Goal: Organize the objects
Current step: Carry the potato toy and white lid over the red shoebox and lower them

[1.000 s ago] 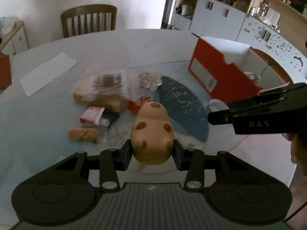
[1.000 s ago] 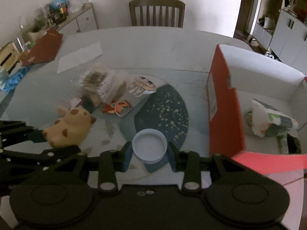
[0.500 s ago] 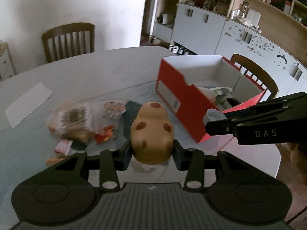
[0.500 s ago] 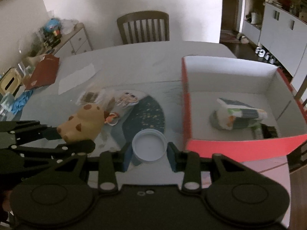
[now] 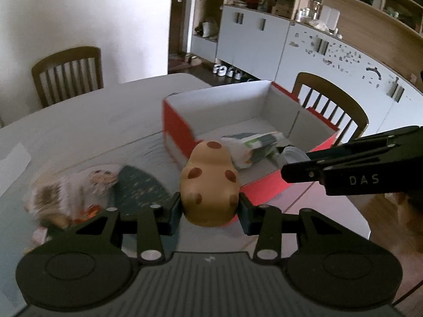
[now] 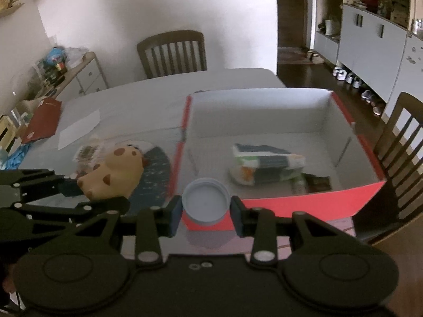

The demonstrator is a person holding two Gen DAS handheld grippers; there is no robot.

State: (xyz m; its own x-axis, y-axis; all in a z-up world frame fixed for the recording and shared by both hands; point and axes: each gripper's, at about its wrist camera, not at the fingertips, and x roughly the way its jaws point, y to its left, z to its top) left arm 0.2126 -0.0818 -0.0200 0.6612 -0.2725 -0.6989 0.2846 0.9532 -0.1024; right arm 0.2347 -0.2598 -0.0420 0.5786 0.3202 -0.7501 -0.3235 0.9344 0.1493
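The left claw point(image 5: 210, 207) is clamping a tan spotted rubber toy point(image 5: 210, 185), the right claw point(image 6: 205, 212) a round grey plastic lid point(image 6: 205, 200); either could be clipping the red cardboard box point(image 6: 312, 198) rim.

The counter point(image 6: 148, 97) carries a red box point(image 6: 312, 198) just ahead of the right tool point(image 6: 206, 208). Snack packets point(image 5: 66, 195) and white paper point(image 6: 79, 128) lie to its left.

Matt cardboard box point(image 6: 312, 200); beside it, smooth rubbery toy point(image 5: 210, 185), smooth plastic lid point(image 6: 206, 202), glossy table point(image 5: 87, 121), wooden chair point(image 6: 171, 52).
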